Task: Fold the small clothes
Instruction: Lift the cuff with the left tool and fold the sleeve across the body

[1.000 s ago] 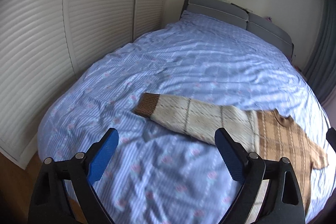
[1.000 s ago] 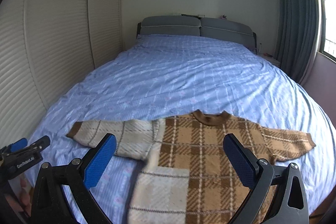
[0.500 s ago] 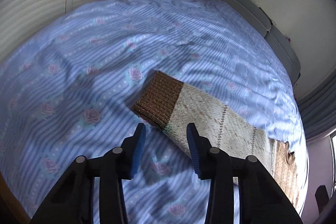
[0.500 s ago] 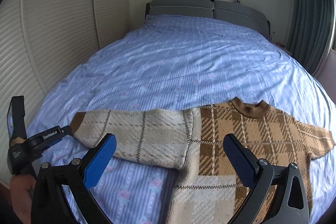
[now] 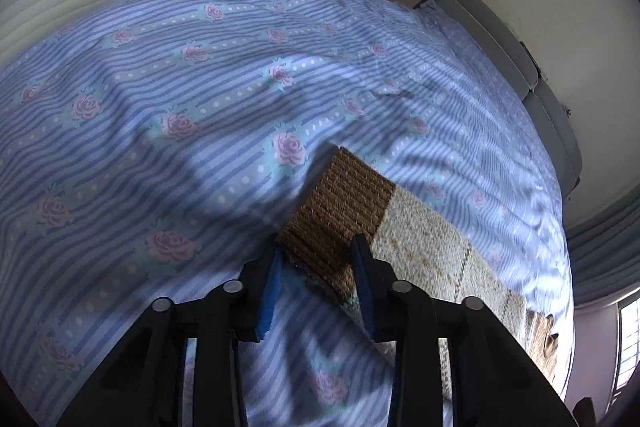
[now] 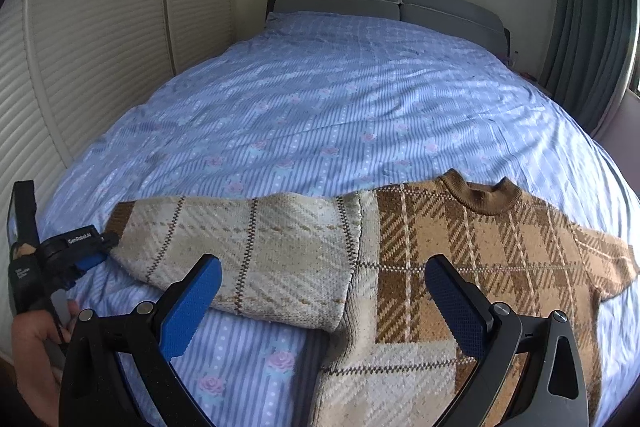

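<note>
A small brown and cream plaid sweater (image 6: 460,251) lies flat on the bed, collar toward the headboard. Its cream left sleeve (image 6: 248,247) stretches out to the left and ends in a brown cuff (image 5: 344,203). My left gripper (image 5: 318,277) is down at that cuff, its blue fingers close on either side of the cuff's near corner, with a gap still between them; it also shows in the right wrist view (image 6: 86,251). My right gripper (image 6: 320,301) is wide open and empty, hovering above the sweater near the left armpit.
The bed (image 6: 340,99) has a blue striped cover with pink roses and a grey headboard (image 6: 384,3). White slatted wardrobe doors (image 6: 80,59) run along the left side. Grey curtains (image 6: 588,27) hang on the right.
My left gripper has dropped to the sleeve cuff and narrowed from wide open to nearly closed around it. My right gripper has moved closer over the sweater and stayed open.
</note>
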`<state>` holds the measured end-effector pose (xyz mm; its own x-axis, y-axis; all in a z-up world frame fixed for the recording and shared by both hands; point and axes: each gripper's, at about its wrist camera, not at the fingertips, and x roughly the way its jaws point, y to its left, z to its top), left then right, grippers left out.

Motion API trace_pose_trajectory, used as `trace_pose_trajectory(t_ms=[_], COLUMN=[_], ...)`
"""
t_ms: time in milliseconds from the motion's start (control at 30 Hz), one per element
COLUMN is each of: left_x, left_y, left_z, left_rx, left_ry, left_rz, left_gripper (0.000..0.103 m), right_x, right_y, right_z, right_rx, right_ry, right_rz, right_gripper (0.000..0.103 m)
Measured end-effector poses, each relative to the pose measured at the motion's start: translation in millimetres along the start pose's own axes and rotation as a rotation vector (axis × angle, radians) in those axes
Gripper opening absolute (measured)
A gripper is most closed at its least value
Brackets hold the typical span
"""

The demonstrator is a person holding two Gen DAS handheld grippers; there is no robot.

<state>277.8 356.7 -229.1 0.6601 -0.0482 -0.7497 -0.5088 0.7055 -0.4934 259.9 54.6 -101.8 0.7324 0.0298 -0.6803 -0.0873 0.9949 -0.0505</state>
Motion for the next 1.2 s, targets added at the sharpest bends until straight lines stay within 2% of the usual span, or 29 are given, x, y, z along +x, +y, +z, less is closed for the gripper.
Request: trace_pose_trajectory(t_ms=[33,100,333,433,533,667,867,1000,1200], left_x=[0.2,-2.9,-48.6,-73.4,-95.1,-108.9,-102.7,-88.3,-52.8], left_y=[0.1,-2.5,-42.0,-81.6,-138.4,-218.2,-328.7,-387.5,-441.0], left_z=[1.1,1.8,-0.6,-7.3,-22.7,-56.7,-131.0,-189.6,-272.9], left_rx=[-0.006,-0.005,0.096,0.183,0.287,0.407,0.557,0.659,0.805], left_ry=[-0.002,-0.005,-0.102,-0.149,-0.187,-0.191,-0.134,-0.086,0.000], left_rz=[-0.003,-0.014,-0.027,-0.055,-0.111,-0.206,-0.329,-0.373,-0.374], left_gripper=[0.017,0.011,0.010,0.010,0.010,0.010,0.010,0.010,0.010], right_x=[1.3,1.1,-21.9,-38.9,-60.7,-90.3,-115.5,-124.4,-118.1], right_y=[-2.0,-6.5,-39.2,-70.5,-111.7,-171.7,-257.3,-308.6,-371.2], right_z=[0.4,1.3,2.0,-2.9,-9.5,-19.0,-32.7,-46.1,-74.7], right_rx=[0.004,0.012,0.026,0.062,0.109,0.183,0.304,0.360,0.450], right_ry=[0.004,0.005,-0.019,-0.019,-0.032,-0.062,-0.088,-0.105,-0.065], right_rz=[-0.004,-0.008,-0.040,-0.065,-0.104,-0.167,-0.240,-0.292,-0.356], right_gripper=[0.102,0.102,0.102,0.102,0.102,0.102,0.102,0.102,0.102])
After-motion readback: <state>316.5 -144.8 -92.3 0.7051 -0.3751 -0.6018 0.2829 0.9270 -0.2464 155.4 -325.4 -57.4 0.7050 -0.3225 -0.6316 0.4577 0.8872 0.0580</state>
